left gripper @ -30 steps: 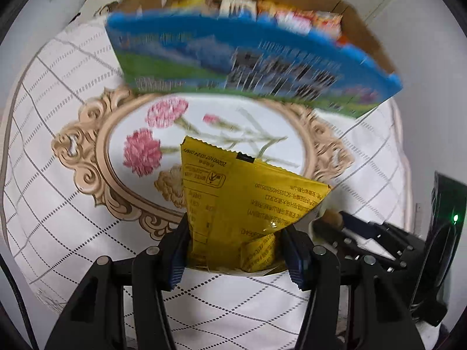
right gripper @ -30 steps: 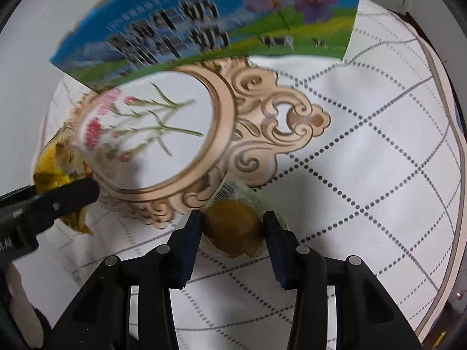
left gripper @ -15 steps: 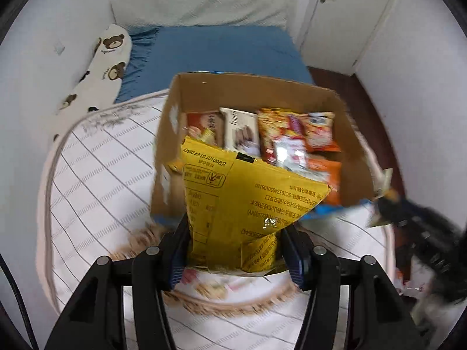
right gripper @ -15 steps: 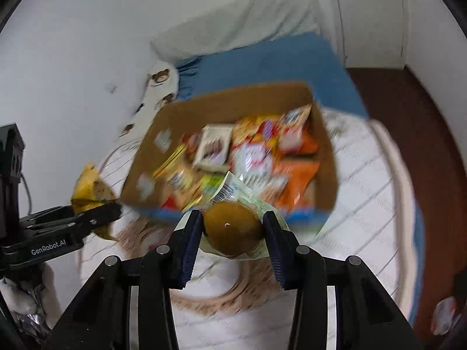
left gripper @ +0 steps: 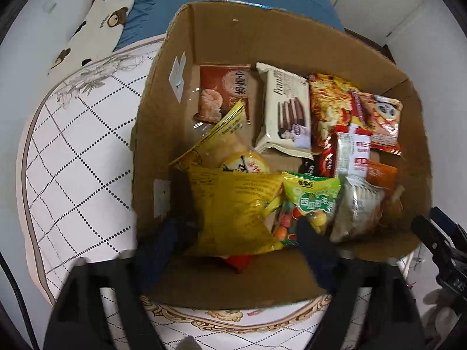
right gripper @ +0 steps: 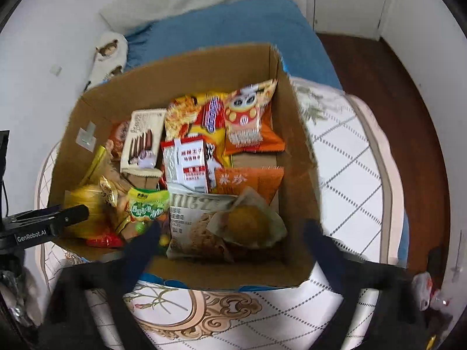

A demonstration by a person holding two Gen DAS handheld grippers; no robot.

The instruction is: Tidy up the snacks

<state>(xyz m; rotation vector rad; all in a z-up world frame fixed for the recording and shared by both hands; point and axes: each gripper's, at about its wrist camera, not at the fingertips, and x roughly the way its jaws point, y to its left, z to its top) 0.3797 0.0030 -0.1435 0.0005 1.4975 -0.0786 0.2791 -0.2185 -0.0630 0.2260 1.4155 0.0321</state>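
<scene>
With both pairs of fingers spread wide and holding nothing, the left gripper (left gripper: 233,250) and right gripper (right gripper: 230,245) hover at the near wall of the cardboard box (left gripper: 233,38) on the bed. The yellow packet (left gripper: 233,210) and wrapped bun (right gripper: 248,224) lie inside among other snacks. Both look light, soft and crushable; film edges offer the safest hold.

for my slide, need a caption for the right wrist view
Open right tool above the cardboard box, round bun packet lying loose on the snacks.
</scene>
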